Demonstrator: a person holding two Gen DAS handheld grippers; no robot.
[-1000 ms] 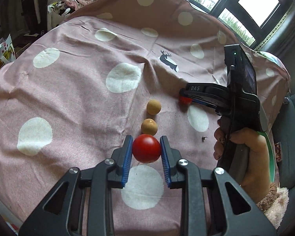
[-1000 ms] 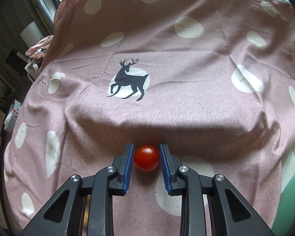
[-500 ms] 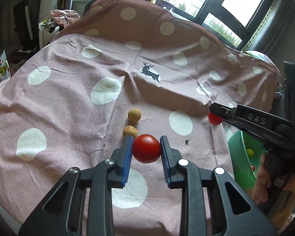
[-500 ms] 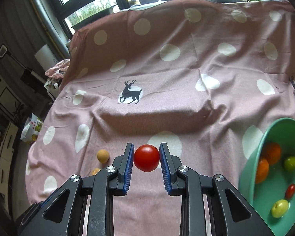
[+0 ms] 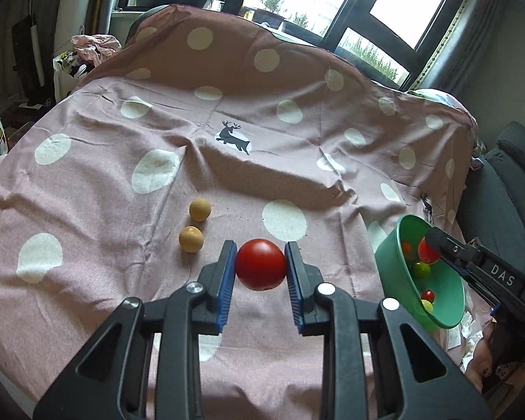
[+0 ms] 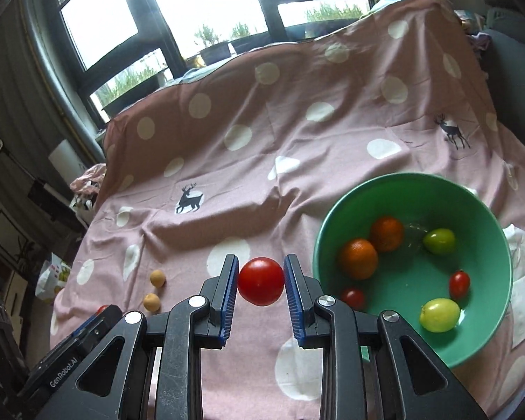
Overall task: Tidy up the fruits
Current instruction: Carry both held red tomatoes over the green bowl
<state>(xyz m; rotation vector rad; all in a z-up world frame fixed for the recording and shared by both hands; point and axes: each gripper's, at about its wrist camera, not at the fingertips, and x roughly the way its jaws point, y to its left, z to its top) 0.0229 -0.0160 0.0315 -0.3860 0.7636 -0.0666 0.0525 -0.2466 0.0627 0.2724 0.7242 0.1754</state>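
My left gripper (image 5: pixel 260 264) is shut on a red tomato (image 5: pixel 260 264), held above the pink spotted cloth (image 5: pixel 98 217). Two tan round fruits (image 5: pixel 200 209) (image 5: pixel 191 239) lie on the cloth just left of it. My right gripper (image 6: pixel 260 281) is shut on another red tomato (image 6: pixel 260 281), close to the left rim of the green bowl (image 6: pixel 486 318). The bowl holds two oranges (image 6: pixel 358 258), green-yellow fruits (image 6: pixel 439 315) and small red tomatoes (image 6: pixel 459 283). In the left wrist view the right gripper (image 5: pixel 434 245) reaches over the green bowl (image 5: pixel 392 255) with its tomato (image 5: pixel 426 250).
The cloth drapes over a raised back under the windows (image 6: pixel 199 7). A dark chair (image 5: pixel 507 189) stands right of the table. White paper (image 6: pixel 523 273) lies beside the bowl. Bags and clutter (image 5: pixel 91 45) sit at the far left on the floor side.
The right gripper has carried its tomato from the cloth's middle to the right, up to the green bowl. The left gripper has lifted a little with its tomato.
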